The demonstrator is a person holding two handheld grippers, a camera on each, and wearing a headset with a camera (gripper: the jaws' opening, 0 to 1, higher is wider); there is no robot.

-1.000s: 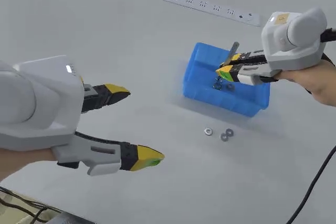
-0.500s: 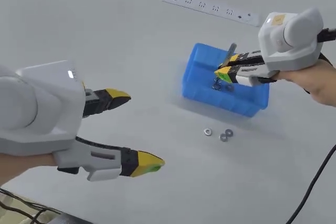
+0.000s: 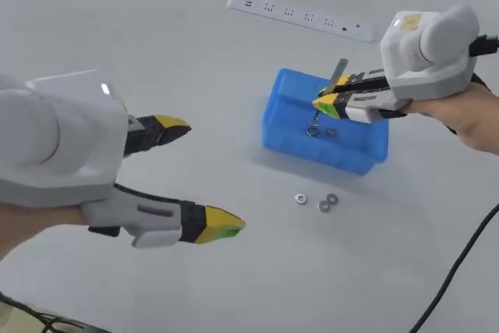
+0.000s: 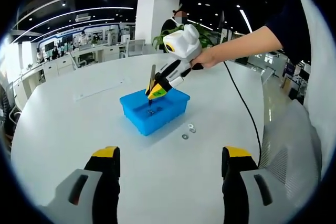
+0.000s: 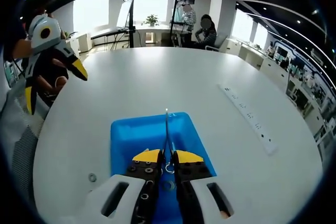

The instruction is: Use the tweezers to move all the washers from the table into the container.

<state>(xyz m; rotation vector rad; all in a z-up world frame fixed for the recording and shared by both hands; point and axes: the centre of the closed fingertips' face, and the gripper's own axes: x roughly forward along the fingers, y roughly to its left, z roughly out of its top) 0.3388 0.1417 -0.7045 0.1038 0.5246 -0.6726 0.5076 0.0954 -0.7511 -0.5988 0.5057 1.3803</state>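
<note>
My right gripper (image 3: 323, 104) is shut on grey tweezers (image 3: 338, 74) and hovers over the blue container (image 3: 355, 150). The tweezers cross the jaws steeply, their lower tip down inside the container (image 5: 136, 135) among a few washers (image 3: 313, 130). Whether the tip grips a washer is unclear. Three washers (image 3: 323, 205) lie on the table just in front of the container. My left gripper (image 3: 197, 177) is open and holds nothing, well to the left of the container (image 4: 157, 111). The right gripper view looks along the tweezers (image 5: 167, 129) between my own shut jaws (image 5: 167, 157).
A white power strip (image 3: 300, 15) lies behind the container. A black cable (image 3: 460, 271) trails from the right gripper across the table's right side. The table (image 3: 156, 44) is white and round. People sit at a far desk (image 5: 194, 24).
The head view has shifted a little. The right gripper still holds the tweezers over the container, and the left gripper stays open at the left.
</note>
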